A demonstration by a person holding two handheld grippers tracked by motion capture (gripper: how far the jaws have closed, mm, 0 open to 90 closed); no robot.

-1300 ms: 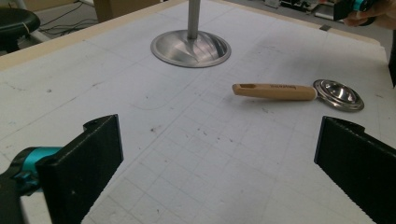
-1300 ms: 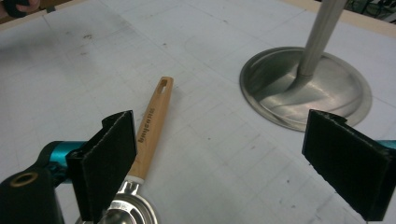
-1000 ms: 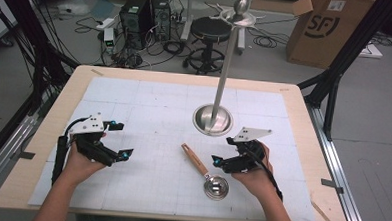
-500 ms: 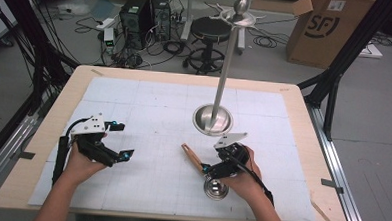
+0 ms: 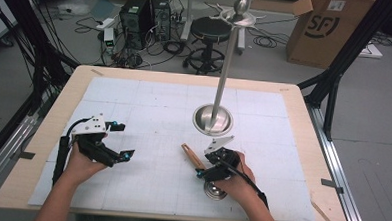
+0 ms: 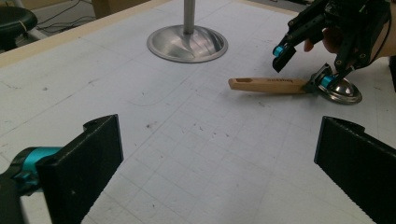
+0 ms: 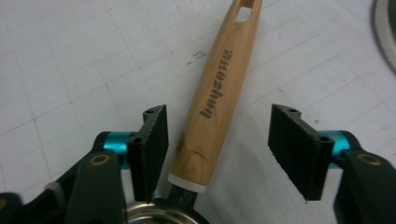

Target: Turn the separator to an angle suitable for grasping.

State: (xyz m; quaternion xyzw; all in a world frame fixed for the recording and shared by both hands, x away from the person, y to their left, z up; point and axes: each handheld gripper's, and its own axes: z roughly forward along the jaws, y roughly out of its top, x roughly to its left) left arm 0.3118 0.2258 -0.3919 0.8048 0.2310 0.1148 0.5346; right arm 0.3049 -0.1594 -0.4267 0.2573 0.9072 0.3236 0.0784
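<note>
The right gripper (image 5: 205, 170) reaches down near the table's (image 5: 294, 102) front edge, its jaws just closing astride the wooden handle (image 7: 215, 100) with gaps on both sides. The ladle (image 5: 207, 177) lies flat right of centre, handle pointing away toward the far-left corner, bowl nearest the front. The left gripper (image 5: 116, 143) hovers near the left edge, jaws wide and empty.

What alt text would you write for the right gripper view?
The right gripper straddles the wooden handle of a metal strainer, jaws closing but not yet pressing on it. It lies on a white gridded mat.
</note>
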